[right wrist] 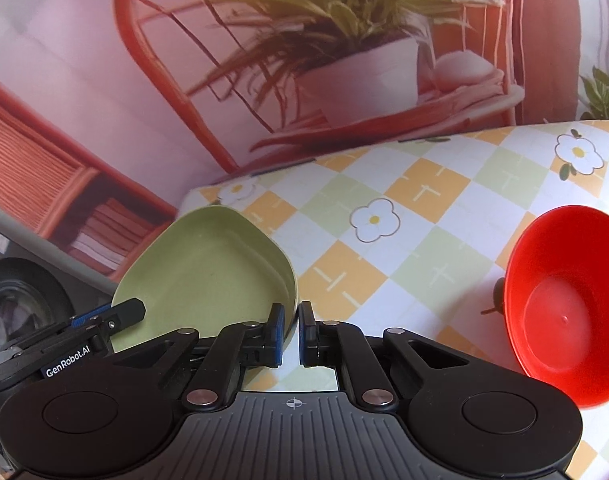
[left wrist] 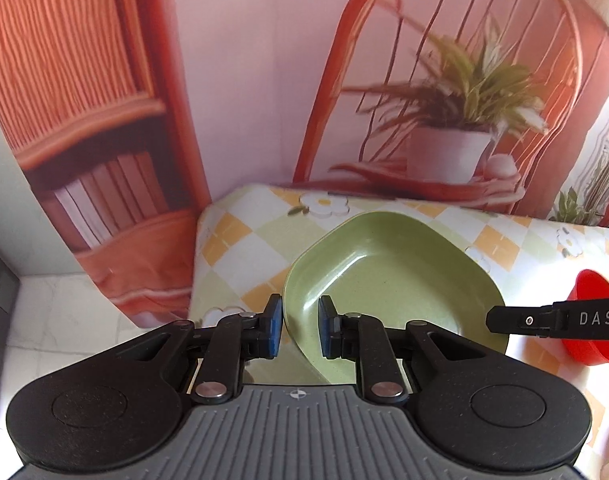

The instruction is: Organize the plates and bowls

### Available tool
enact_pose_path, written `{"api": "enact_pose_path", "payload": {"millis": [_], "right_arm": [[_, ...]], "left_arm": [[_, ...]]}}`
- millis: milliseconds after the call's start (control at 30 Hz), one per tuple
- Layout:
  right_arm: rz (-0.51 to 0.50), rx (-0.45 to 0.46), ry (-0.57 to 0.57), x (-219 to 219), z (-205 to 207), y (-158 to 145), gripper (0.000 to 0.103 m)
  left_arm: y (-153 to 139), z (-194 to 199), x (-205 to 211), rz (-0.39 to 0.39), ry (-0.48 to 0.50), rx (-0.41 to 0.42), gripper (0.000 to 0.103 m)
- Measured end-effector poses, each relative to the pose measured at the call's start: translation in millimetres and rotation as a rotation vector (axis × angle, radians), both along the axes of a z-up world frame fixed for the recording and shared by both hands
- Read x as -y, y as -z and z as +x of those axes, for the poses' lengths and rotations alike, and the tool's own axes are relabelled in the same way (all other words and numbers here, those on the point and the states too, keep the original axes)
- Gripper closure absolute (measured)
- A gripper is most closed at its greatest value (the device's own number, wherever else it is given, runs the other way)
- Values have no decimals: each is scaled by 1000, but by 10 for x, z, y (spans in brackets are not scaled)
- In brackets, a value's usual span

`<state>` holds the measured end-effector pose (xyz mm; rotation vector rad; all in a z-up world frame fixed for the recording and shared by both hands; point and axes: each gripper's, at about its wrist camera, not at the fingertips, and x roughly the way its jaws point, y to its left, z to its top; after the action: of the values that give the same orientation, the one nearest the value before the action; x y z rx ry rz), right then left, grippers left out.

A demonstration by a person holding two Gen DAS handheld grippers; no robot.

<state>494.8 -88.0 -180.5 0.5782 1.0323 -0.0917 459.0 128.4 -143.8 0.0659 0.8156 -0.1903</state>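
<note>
1. Your left gripper (left wrist: 299,327) straddles the green plate's (left wrist: 388,276) near-left rim, pads apart, not clamped.
2. Your right gripper (right wrist: 290,330) is narrowed around the plate's opposite rim; whether it pinches, I cannot tell.
3. The red bowl (right wrist: 564,304) sits tilted on the checked tablecloth (right wrist: 404,208), right of the plate.

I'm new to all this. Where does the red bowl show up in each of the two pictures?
Left wrist view: the red bowl sits at the far right edge, partly hidden behind the other claw's finger.
Right wrist view: the red bowl is large at the right, tilted.
Shared landmark: the green plate on the checked tablecloth.
</note>
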Motion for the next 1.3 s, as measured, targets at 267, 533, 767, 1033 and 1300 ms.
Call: {"api": "enact_pose_path", "payload": {"millis": [267,533,767,1033,1300], "right_arm": [[50,58,14,122,-364,-511,96],[65,139,54,415,-805,-1049,96],[59,191,91,705,-1195,-1392,96],[58,250,133,1077,-1652,-1681,96],[25,303,160,1524,-2150,-1927,96]], "left_arm": [[-533,-407,227,71,34,82,83],[-948,-813,538,97,84,135,83],[-1189,-1172,897,115,117,174,83],[-1459,-1523,1225,56,152,207,83],[-1519,-1934,1639,-1,215,218,83]]}}
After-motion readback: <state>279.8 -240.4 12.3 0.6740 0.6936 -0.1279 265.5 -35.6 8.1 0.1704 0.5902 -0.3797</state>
